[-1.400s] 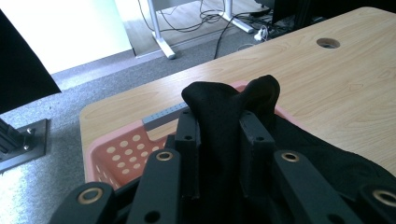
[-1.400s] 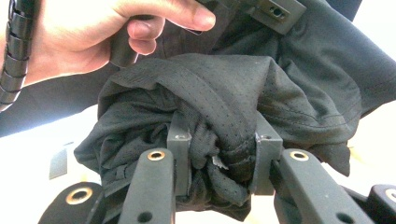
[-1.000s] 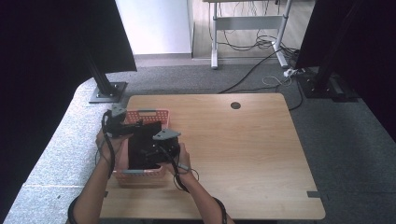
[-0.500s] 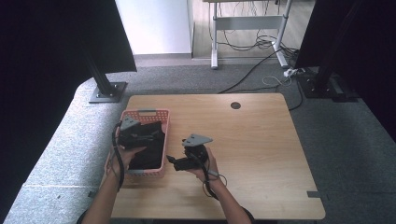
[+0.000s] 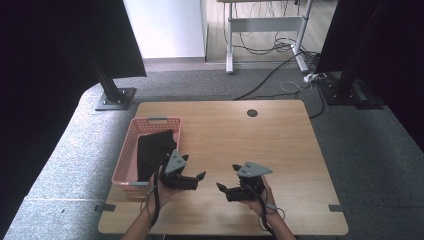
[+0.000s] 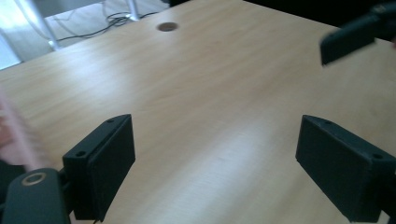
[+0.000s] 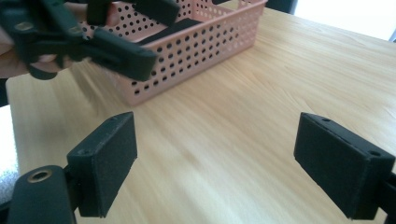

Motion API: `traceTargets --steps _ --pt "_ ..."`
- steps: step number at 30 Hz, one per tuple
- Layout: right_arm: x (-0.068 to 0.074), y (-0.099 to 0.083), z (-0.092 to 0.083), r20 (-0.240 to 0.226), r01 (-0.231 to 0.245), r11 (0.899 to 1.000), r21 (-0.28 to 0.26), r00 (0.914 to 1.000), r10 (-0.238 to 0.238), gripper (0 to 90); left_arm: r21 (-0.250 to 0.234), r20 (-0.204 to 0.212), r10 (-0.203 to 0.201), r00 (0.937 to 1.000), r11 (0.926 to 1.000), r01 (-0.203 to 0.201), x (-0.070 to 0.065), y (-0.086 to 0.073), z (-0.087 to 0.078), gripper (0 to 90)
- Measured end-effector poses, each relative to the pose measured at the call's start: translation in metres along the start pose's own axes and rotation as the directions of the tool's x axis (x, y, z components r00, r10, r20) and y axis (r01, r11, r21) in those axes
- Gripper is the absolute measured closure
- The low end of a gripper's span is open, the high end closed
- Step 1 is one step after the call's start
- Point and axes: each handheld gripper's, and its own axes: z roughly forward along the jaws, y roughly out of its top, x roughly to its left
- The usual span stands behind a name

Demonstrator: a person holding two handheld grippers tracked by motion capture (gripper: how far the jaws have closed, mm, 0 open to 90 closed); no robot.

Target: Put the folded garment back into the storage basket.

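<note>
Hovering over bare table [image 5: 280, 135], the right gripper [image 5: 226, 190] and left gripper [image 5: 196, 179] both gape wide, holding nothing (jaws facing each other). Farther left, the black cloth [image 5: 152, 147] lies inside the pink basket [image 5: 131, 145].

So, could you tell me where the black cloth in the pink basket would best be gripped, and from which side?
Probably from above, at the black cloth's upper edge toward the basket's far end, where it lies open. The pink basket's perforated walls block any sideways approach. Both the left gripper and the right gripper are open and empty.
</note>
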Motion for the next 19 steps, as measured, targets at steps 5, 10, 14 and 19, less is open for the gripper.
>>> traceTargets --steps 5,10,14,19 --pt "-0.002 -0.029 -0.029 0.03 0.024 1.0 0.001 0.9993 -0.024 12.8 -0.022 0.088 -0.002 0.9961 0.9997 0.004 -0.033 -0.02 -0.013 12.4" --pt "-0.005 -0.06 -0.045 0.046 0.009 1.0 0.02 0.9989 -0.01 12.2 0.003 0.112 0.034 0.9932 0.9994 -0.034 -0.055 -0.044 -0.019 12.3" --pt "-0.007 -0.078 -0.05 0.065 -0.008 1.0 0.025 0.9979 0.006 11.5 0.044 0.086 0.049 0.9951 0.9976 -0.053 -0.059 -0.058 -0.013 11.9" --pt "-0.011 -0.088 -0.054 0.078 -0.044 0.998 0.033 0.9961 0.042 12.0 0.069 0.084 0.027 0.9961 0.9971 -0.033 -0.057 -0.067 -0.006 9.9"
